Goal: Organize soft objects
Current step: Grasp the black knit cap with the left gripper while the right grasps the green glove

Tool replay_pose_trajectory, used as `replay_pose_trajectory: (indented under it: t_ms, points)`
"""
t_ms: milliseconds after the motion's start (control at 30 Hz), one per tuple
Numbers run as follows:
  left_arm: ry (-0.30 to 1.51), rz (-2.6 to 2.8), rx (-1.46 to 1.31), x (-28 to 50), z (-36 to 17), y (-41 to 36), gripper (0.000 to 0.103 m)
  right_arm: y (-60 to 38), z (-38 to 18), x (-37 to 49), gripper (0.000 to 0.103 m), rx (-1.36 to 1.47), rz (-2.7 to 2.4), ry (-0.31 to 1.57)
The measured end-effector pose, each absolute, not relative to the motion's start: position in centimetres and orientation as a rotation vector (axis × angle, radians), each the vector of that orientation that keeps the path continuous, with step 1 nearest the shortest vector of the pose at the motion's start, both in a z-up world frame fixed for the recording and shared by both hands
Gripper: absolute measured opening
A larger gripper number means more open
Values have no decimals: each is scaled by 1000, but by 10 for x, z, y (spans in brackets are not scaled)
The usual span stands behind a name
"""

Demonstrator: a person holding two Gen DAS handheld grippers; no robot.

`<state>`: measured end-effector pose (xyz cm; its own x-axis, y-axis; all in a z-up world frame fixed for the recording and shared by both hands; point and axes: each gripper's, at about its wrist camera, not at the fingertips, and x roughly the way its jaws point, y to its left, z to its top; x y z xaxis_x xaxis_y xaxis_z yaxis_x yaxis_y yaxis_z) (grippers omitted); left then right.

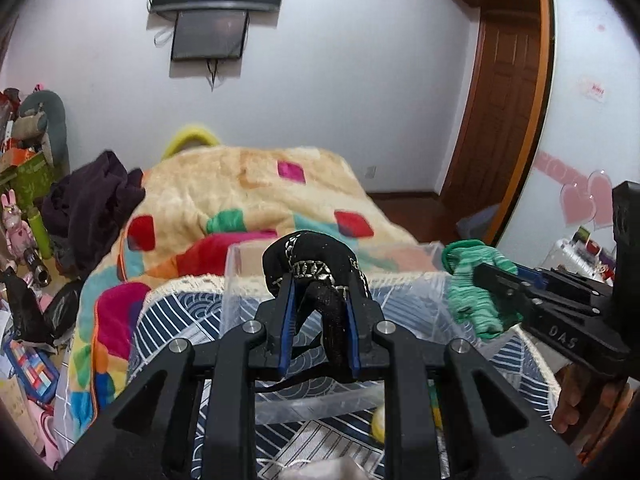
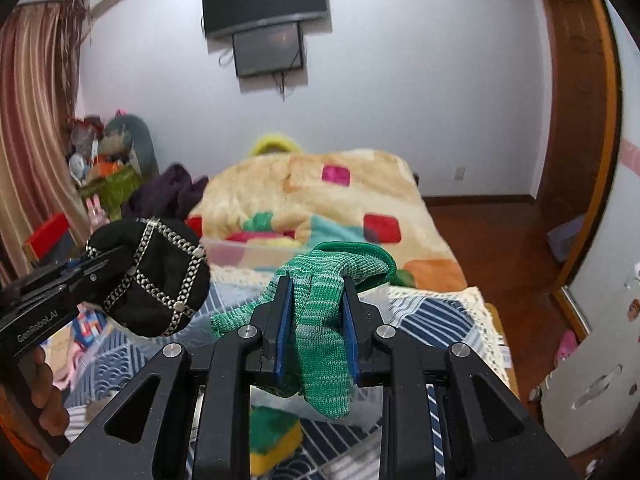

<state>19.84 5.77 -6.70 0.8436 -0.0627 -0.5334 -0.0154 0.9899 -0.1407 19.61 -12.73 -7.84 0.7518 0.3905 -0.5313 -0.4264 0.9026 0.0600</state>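
My left gripper (image 1: 320, 292) is shut on a black cloth item with silver chain trim (image 1: 316, 264), held above a clear plastic bin (image 1: 240, 280). It also shows in the right wrist view (image 2: 154, 276) at the left. My right gripper (image 2: 316, 292) is shut on a green knitted sock (image 2: 324, 344), held above the bin's right side. The sock also shows in the left wrist view (image 1: 476, 292) at the right, with the right gripper (image 1: 492, 276) on it.
The bin stands on a blue-and-white patterned cloth (image 1: 180, 320) on the bed. A colourful plush blanket (image 1: 240, 192) lies behind it, dark clothes (image 1: 96, 204) to the left. A yellow-green sponge (image 2: 272, 436) lies below my right gripper. Clutter fills the floor at left.
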Motion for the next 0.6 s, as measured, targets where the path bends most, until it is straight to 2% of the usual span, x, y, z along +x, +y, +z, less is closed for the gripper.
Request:
replay_pose_trajectory:
  t_ms: [267, 467, 600]
  points:
    - [762, -52, -112, 234, -98, 55, 21, -114, -107, 225, 21, -140, 464, 722]
    - [819, -52, -141, 242, -107, 61, 21, -110, -119, 235, 22, -183, 485, 811]
    - [828, -55, -128, 241, -107, 61, 29, -106, -122, 233, 23, -227, 489, 822]
